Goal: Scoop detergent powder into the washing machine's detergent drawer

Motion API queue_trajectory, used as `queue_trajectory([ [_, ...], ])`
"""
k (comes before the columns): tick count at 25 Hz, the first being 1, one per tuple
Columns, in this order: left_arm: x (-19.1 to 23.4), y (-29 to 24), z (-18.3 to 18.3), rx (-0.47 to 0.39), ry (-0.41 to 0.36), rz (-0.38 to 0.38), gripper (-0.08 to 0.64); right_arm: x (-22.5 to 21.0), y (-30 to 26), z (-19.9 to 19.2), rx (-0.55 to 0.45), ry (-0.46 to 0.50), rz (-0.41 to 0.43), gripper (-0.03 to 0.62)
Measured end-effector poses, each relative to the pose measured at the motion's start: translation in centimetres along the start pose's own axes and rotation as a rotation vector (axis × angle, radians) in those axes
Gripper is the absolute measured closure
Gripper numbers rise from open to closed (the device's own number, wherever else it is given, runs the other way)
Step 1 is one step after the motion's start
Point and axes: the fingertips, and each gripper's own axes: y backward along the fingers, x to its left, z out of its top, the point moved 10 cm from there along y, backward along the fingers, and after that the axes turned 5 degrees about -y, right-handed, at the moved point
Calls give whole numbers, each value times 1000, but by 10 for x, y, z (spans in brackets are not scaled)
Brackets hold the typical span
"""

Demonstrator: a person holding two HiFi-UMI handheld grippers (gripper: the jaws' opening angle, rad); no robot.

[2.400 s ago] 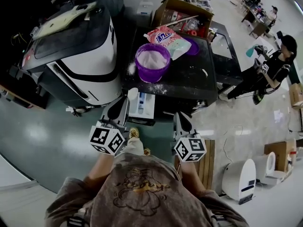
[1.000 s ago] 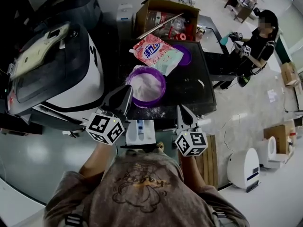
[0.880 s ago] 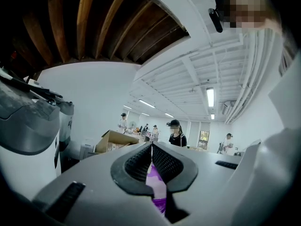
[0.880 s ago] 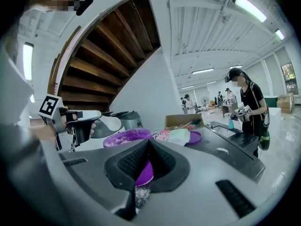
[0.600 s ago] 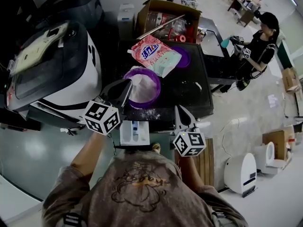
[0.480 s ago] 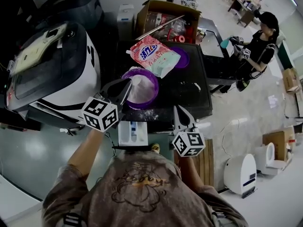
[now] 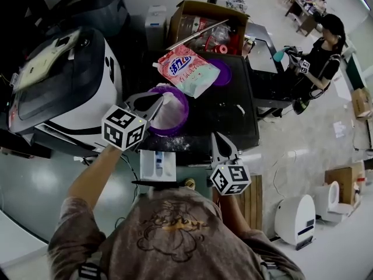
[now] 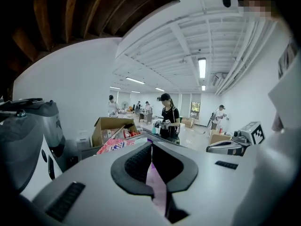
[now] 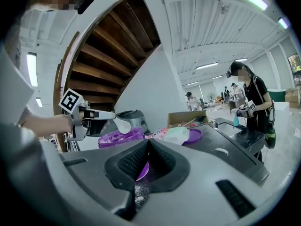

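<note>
Moved: left gripper [image 7: 150,102] has shifted farther over the purple tub [image 7: 185,111].
Left jaws: clamped on the scoop [image 9: 123,125] handle.
Right gripper [image 7: 217,140]: jaws pressed together, empty.
Drawer [image 7: 157,165]: open below the table [image 7: 233,118] front edge, back toward the person from the scoop; left gripper nearer.

Cameras: one high, two low.
Head view looks steeply down on the worktop [image 7: 230,118]; left and right gripper views look level across it; all share the cardboard box [image 7: 201,22].
</note>
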Motion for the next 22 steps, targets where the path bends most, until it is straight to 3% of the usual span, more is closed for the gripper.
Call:
queue_trajectory([
  [13, 0, -41, 6, 224, -110, -101, 537, -16, -4, -4, 6, -31, 24, 592],
  [22, 0, -62, 6, 306, -132, -149, 537, -20, -9, -4, 7, -42, 20, 592],
])
